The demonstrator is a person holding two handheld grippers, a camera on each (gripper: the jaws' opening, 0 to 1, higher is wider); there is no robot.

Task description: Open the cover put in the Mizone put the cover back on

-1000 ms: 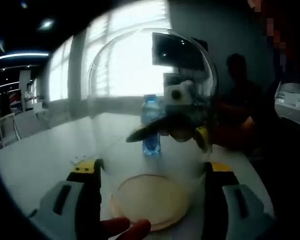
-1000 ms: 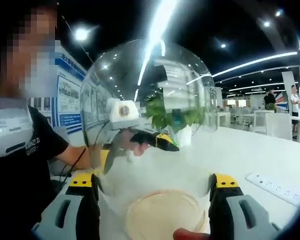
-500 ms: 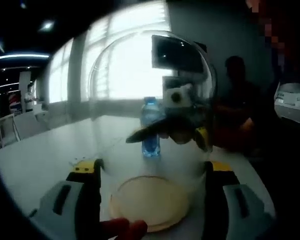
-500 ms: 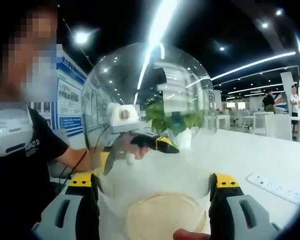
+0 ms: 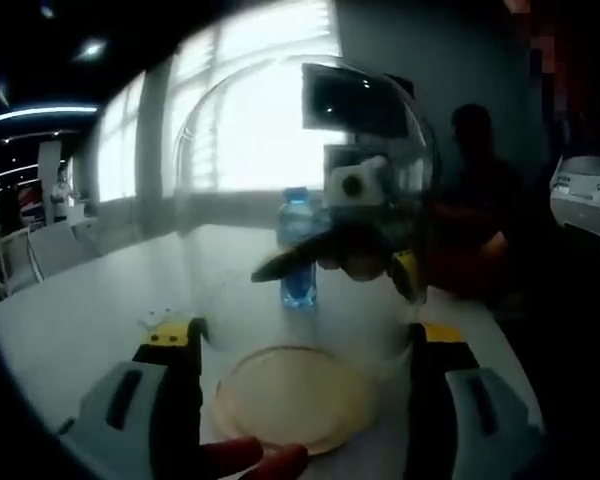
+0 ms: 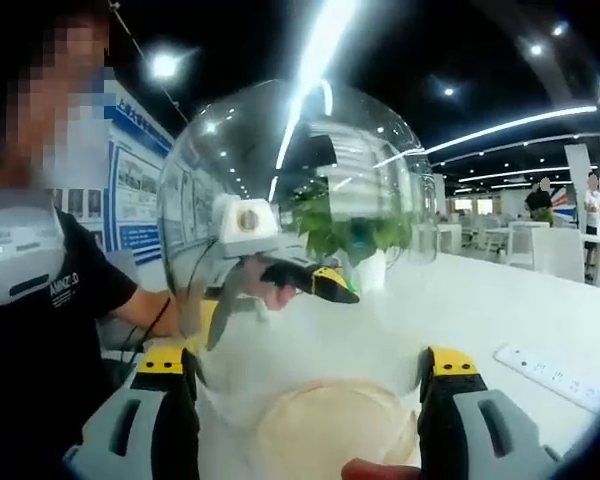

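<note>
In the left gripper view, the left gripper [image 5: 298, 345] clamps the clear glass dome cover [image 5: 300, 200] between its jaws, raised above the round wooden base [image 5: 290, 398]. Seen through the glass, the blue-labelled Mizone bottle [image 5: 298, 250] stands on the white table [image 5: 70, 320], well apart; its label is unreadable.

In the right gripper view, the right gripper [image 6: 305, 375] pinches the same cover from the opposite side. A power strip [image 6: 555, 375] lies to its right, and open tabletop lies beyond.
</note>
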